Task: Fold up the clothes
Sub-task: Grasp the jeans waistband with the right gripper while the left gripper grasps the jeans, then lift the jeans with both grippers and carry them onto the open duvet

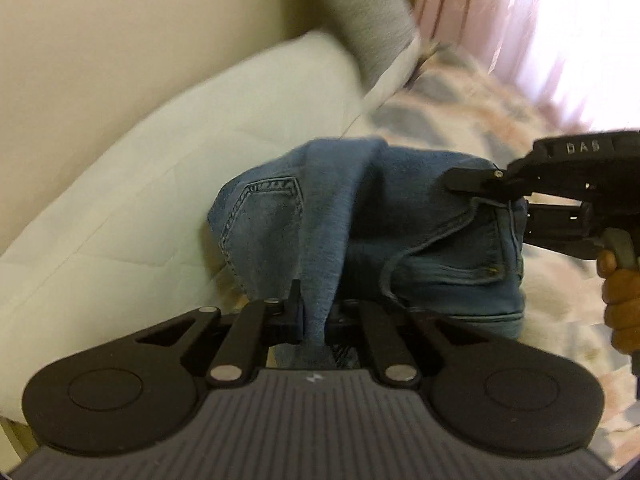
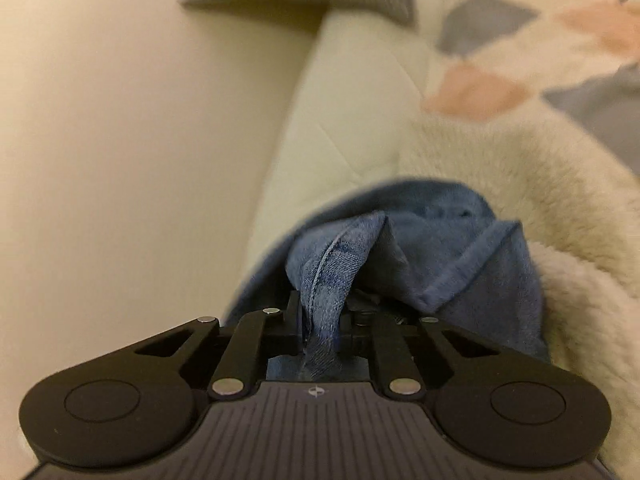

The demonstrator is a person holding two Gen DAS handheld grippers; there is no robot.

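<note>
A pair of blue denim jeans (image 1: 360,216) hangs bunched over the bed, a back pocket showing at its left. My left gripper (image 1: 314,320) is shut on a fold of the denim, which runs down between its fingers. In the left wrist view my right gripper (image 1: 476,192) comes in from the right, held by a hand (image 1: 620,300), and pinches the waistband end. In the right wrist view the jeans (image 2: 432,240) fill the lower middle, and my right gripper (image 2: 320,328) is shut on a seamed fold of them.
A pale quilted mattress edge (image 1: 140,184) runs along a cream wall (image 1: 100,32). A grey pillow (image 1: 372,12) lies at the head. A fluffy cream blanket (image 2: 540,184) with pink and grey diamonds covers the bed, and bright curtains (image 1: 540,20) hang beyond.
</note>
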